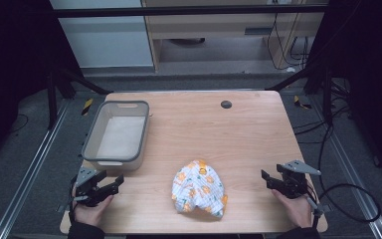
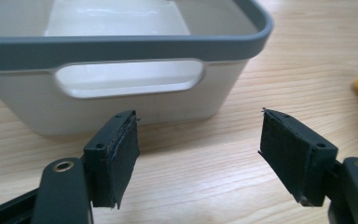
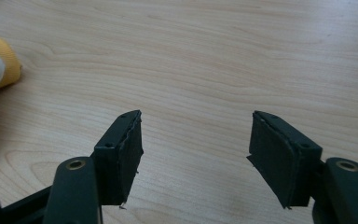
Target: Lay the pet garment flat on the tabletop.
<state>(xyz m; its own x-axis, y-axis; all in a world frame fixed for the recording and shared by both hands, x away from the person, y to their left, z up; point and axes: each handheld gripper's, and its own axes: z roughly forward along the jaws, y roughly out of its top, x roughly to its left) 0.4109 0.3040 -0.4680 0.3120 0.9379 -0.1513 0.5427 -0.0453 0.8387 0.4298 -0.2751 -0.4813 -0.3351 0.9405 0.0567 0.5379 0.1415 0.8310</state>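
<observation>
The left claw (image 1: 110,183) rests low at the near left of the wooden counter (image 1: 243,134), jaws spread wide and holding nothing. Just ahead of it stands a white bin with a grey rim (image 1: 92,133), its inside bare. The right claw (image 1: 267,179), also wide and holding nothing, sits at the near right. Between them lies a crumpled white cloth with orange print (image 1: 199,188).
</observation>
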